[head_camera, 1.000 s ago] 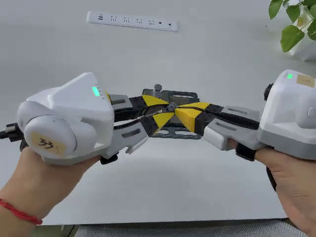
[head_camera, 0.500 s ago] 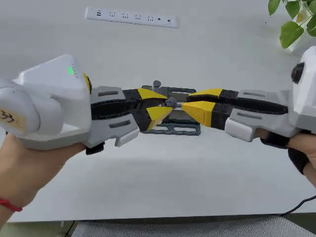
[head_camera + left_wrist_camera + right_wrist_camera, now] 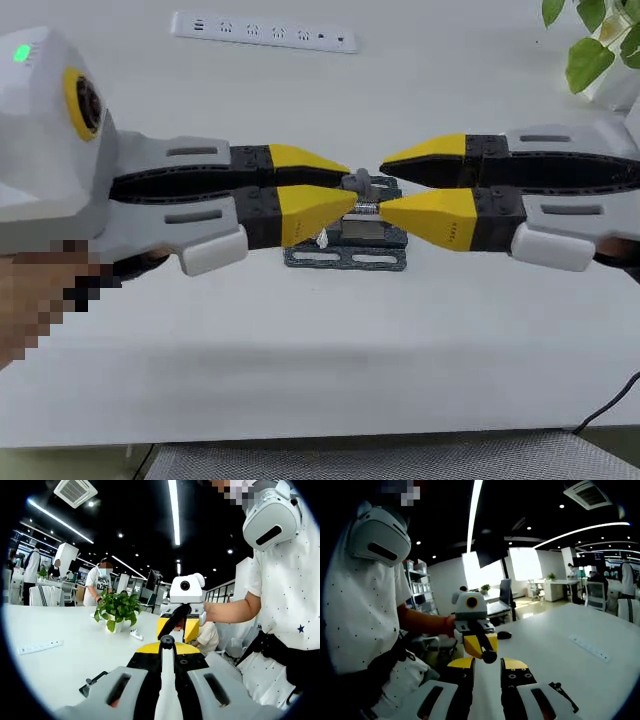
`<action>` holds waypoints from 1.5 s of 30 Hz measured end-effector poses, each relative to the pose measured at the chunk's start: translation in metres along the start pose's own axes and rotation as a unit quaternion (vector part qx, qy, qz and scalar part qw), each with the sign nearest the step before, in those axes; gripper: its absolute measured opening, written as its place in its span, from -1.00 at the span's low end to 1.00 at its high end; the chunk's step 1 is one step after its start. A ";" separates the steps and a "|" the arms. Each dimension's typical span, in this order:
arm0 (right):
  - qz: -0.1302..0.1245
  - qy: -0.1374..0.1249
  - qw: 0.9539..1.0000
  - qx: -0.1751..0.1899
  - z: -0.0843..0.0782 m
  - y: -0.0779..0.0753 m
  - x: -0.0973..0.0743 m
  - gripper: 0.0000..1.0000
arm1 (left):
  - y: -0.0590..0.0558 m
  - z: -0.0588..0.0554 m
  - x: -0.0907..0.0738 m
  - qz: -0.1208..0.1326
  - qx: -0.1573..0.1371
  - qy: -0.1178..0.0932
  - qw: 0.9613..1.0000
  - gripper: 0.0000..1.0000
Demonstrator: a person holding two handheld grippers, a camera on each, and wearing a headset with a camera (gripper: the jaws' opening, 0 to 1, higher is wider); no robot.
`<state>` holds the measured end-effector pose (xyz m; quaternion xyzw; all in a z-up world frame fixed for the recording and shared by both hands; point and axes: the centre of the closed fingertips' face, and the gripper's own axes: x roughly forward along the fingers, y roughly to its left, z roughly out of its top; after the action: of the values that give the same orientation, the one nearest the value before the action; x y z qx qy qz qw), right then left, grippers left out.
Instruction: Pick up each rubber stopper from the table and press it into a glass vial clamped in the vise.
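Observation:
My left gripper (image 3: 349, 193) and right gripper (image 3: 384, 186) meet tip to tip in mid-air above the dark vise (image 3: 346, 256) on the white table. A small grey rubber stopper (image 3: 360, 183) sits between the tips. In the left gripper view my left gripper (image 3: 166, 649) is shut on the dark round stopper (image 3: 166, 641), and the right gripper (image 3: 178, 623) faces it. In the right gripper view my right gripper (image 3: 487, 663) stands open just below the stopper (image 3: 490, 656) that the left gripper (image 3: 484, 649) holds. The jaws hide most of the vise top, so I cannot make out a vial.
A white power strip (image 3: 262, 30) lies at the table's far side. A potted plant (image 3: 595, 45) stands at the back right. A dark cable (image 3: 606, 408) runs off the front right edge. Other people stand in the room behind.
Both grippers have risen from vise level toward the camera, still tip to tip with the stopper between them. Their bodies have spread out to the picture's sides.

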<state>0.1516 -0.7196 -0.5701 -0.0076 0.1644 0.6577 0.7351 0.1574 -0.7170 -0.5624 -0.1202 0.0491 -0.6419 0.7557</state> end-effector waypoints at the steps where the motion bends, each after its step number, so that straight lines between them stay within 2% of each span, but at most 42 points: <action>1: 0.003 -0.002 1.000 -0.003 0.001 0.001 0.000 -0.68 | -0.003 0.002 0.000 -0.006 -0.002 -0.003 1.000 -0.92; 9: 0.026 -0.021 0.999 -0.006 0.010 0.011 0.000 -0.76 | -0.012 0.011 0.001 -0.033 -0.022 -0.024 0.999 -0.92; 12: 0.035 -0.033 0.999 -0.001 0.015 0.015 -0.001 -0.79 | -0.016 0.013 0.002 -0.041 -0.027 -0.026 0.998 -0.92; 17: 0.041 -0.047 0.998 0.005 0.019 0.011 -0.007 -0.85 | -0.019 0.014 0.002 -0.048 -0.033 -0.030 0.998 -0.92; 25: 0.049 -0.048 0.998 0.003 0.021 0.021 -0.003 -0.85 | -0.023 0.017 0.001 -0.060 -0.041 -0.038 0.997 -0.93; 34: 0.051 -0.046 0.998 0.002 0.022 0.023 -0.002 -0.85 | -0.022 0.018 0.001 -0.063 -0.047 -0.040 0.996 -0.93; 45: 0.061 -0.047 0.997 -0.009 0.023 0.027 -0.003 -0.86 | -0.026 0.021 -0.002 -0.081 -0.069 -0.049 0.993 -0.93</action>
<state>0.1304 -0.7134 -0.5417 0.0266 0.1236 0.7025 0.7004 0.1370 -0.7167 -0.5357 -0.2073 0.0465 -0.6897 0.6922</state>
